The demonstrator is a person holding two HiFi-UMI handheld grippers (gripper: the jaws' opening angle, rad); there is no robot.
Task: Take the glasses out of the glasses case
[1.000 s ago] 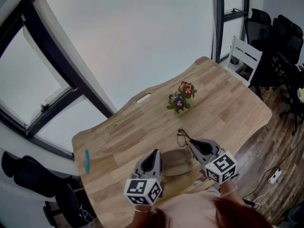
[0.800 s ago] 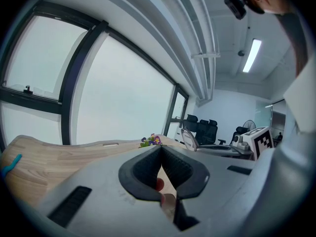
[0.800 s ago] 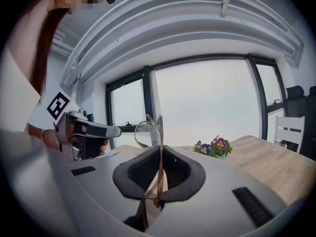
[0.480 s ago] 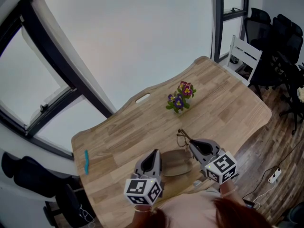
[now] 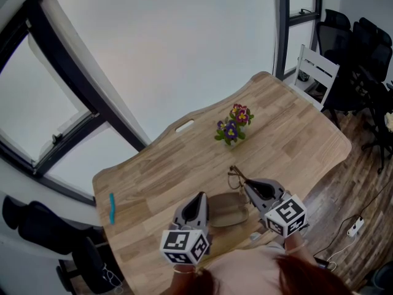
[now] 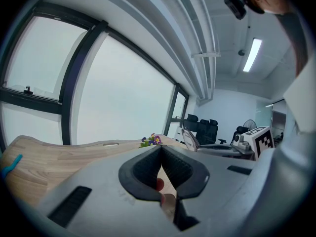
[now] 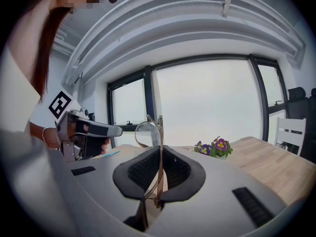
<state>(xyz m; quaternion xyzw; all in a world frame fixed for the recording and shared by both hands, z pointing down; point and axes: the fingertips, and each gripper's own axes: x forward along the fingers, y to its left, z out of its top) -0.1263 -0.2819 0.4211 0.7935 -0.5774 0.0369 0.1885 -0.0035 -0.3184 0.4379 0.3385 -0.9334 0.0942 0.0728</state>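
Observation:
Thin metal-framed glasses (image 5: pixel 235 177) stand in the air just above the wooden table (image 5: pixel 288 121). My right gripper (image 5: pixel 249 187) is shut on one of their temple arms. In the right gripper view the temple runs up between the jaws and a lens (image 7: pixel 147 130) shows above my right gripper (image 7: pixel 159 151). The open brown glasses case (image 5: pixel 228 211) lies on the table between the two grippers. My left gripper (image 5: pixel 198 197) hovers at the case's left edge. In its own view the left gripper (image 6: pixel 161 150) has its jaws shut with nothing showing past the tips.
A small pot of purple and red flowers (image 5: pixel 233 126) stands mid-table beyond the glasses. A blue pen-like object (image 5: pixel 112 208) lies near the table's left edge. A white chair (image 5: pixel 316 72) and black office chairs (image 5: pixel 362 48) stand at the far right. Large windows run behind the table.

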